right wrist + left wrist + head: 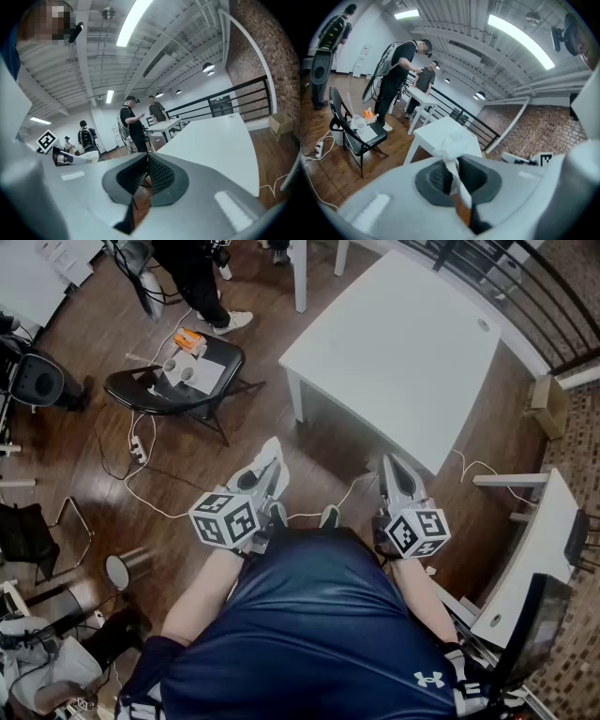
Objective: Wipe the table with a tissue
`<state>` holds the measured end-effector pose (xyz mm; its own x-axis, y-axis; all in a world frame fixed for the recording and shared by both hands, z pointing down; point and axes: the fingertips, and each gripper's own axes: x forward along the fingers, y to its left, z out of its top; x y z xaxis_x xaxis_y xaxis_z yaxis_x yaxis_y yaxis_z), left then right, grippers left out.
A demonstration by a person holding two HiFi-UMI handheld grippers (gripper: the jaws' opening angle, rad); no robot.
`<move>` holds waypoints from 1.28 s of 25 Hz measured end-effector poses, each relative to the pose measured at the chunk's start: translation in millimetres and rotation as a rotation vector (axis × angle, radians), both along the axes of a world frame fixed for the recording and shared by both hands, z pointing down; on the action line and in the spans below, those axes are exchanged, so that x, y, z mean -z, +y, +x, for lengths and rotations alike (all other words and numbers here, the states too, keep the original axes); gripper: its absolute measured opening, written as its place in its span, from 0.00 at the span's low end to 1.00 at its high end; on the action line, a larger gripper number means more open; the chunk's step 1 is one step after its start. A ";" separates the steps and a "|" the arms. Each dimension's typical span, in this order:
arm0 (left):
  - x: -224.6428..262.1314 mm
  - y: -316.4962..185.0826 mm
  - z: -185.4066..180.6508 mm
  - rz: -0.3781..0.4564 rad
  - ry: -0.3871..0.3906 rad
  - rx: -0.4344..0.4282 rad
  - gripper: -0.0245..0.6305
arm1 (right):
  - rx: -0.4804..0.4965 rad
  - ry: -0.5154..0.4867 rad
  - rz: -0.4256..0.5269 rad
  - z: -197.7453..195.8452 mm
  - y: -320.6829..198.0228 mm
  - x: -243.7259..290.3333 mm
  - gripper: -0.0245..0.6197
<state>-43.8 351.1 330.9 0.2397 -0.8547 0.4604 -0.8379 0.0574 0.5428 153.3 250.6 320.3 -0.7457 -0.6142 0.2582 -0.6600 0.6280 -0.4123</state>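
The white table [394, 352] stands ahead of me on the wooden floor, its top bare. My left gripper [273, 454] is held in the air short of the table's near left corner, shut on a white tissue. In the left gripper view the tissue [451, 143] sticks out crumpled from between the closed pads, with the table [436, 131] beyond it. My right gripper [390, 468] hangs level with the left one, before the table's near edge. In the right gripper view its jaws [144, 174] are shut with nothing in them, and the table top [215, 140] stretches away on the right.
A black folding chair [178, 381] with cups and paper stands at the left, with cables and a power strip [139, 448] on the floor near it. A second white desk [534, 549] is at the right. People [393, 70] stand farther back. A railing [497, 263] runs behind the table.
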 end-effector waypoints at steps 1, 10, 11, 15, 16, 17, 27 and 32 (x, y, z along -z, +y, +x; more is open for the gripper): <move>1.7 -6.9 5.6 0.007 -0.001 0.006 0.05 | 0.003 0.001 -0.005 7.0 -4.8 -1.3 0.06; 24.0 -71.9 17.4 0.134 0.064 0.073 0.05 | 0.026 -0.004 -0.027 41.7 -46.7 -13.0 0.06; 24.1 -75.9 14.5 0.142 0.087 0.086 0.05 | 0.025 -0.004 -0.038 42.7 -50.0 -15.5 0.06; 21.6 -100.6 -1.6 0.153 0.114 0.114 0.05 | 0.013 0.009 -0.056 42.9 -70.9 -22.3 0.06; 18.7 -108.7 -7.2 0.149 0.112 0.116 0.05 | 0.008 0.014 -0.060 40.9 -77.6 -24.8 0.06; 14.9 -117.0 -13.3 0.143 0.111 0.117 0.05 | 0.002 0.020 -0.065 38.2 -84.3 -27.5 0.06; -15.8 -212.4 -58.6 0.113 0.011 -0.062 0.05 | -0.097 0.090 -0.083 -11.5 -155.7 -35.4 0.06; -22.2 -259.5 -64.1 0.106 -0.053 -0.202 0.05 | -0.079 0.114 -0.083 -57.6 -189.7 -26.9 0.06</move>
